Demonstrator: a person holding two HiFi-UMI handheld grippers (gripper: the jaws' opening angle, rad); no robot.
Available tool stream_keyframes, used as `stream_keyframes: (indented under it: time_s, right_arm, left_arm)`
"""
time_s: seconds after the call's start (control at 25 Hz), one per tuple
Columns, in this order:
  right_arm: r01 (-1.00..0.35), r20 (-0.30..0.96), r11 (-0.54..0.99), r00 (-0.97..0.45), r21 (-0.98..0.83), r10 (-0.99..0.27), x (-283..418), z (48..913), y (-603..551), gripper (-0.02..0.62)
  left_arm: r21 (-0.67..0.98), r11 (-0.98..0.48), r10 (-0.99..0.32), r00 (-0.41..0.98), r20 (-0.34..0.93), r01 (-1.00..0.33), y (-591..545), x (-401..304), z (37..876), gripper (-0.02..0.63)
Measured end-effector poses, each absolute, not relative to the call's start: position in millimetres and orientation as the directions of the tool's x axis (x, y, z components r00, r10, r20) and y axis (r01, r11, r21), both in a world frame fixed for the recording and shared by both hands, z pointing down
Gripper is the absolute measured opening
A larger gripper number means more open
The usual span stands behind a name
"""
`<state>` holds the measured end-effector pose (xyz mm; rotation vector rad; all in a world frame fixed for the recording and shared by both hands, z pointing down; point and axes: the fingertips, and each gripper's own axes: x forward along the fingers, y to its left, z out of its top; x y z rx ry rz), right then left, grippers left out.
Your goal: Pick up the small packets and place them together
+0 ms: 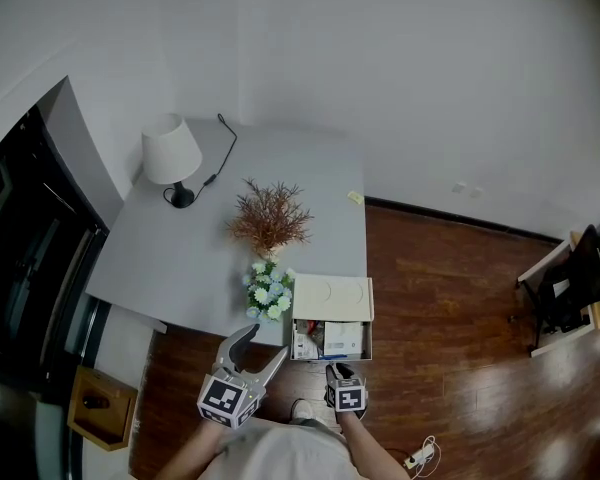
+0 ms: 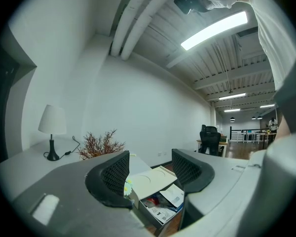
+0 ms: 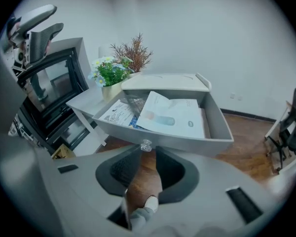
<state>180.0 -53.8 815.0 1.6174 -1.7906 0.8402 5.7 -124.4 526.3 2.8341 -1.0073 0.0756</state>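
Overhead, in the head view, the small packets point(image 1: 343, 338) are seen lying flat in an open drawer point(image 1: 369, 340) at the edge of the grey worktop point(image 1: 180, 248). The left gripper point(image 1: 265, 343) and right gripper point(image 1: 342, 370) are held just before it.

In the left gripper view, the ribbed black fingers point(image 2: 114, 174) are spread wide with nothing between them.

In the right gripper view, only a narrow gap is left between the fingers. A small clear knob point(image 3: 146, 144) on the drawer's smooth grey front sits just beyond their tips, seemingly ungripped. Judged from this, the fingers should be widened, lifted over the front wall and closed on the edge of a packet. The packets look thin, glossy and pliable, so a flat pinch from above would likely slip.
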Motion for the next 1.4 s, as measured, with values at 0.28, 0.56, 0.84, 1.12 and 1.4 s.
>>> stream_keyframes:
  time_s: [0.28,0.56,0.84,1.12,1.4]
  right_arm:
    - [-0.997,0.623,0.075,-0.068,-0.016,-0.779,194.6,744.3,-51.8,0.109]
    - [-0.996,0.335,0.084,-0.074,0.013,-0.939,196.3,621.8,-73.1,0.109]
    - [-0.990,0.115,0.136,-0.132,0.034,-0.985,182.3,527.5,-93.4,0.110]
    - [-0.984,-0.031,0.174,-0.175,0.050,-0.984,174.8,475.8,-100.9,0.244]
    - [-0.989,-0.070,0.141,-0.145,0.048,-0.987,176.9,464.4,-104.6,0.413]
  left_arm:
    - [0.121,-0.754,-0.643,0.763,0.063,-0.645,-130.5,0.1,514.7,0.253]
    - [0.104,-0.740,-0.663,0.746,0.054,-0.665,-137.4,-9.4,510.9,0.253]
    - [0.106,-0.731,-0.675,0.737,0.031,-0.674,-138.3,-10.1,502.4,0.253]
    - [0.088,-0.724,-0.687,0.727,-0.006,-0.684,-139.3,-12.2,486.7,0.253]
    - [0.079,-0.708,-0.705,0.708,-0.030,-0.702,-144.2,-18.6,481.3,0.254]
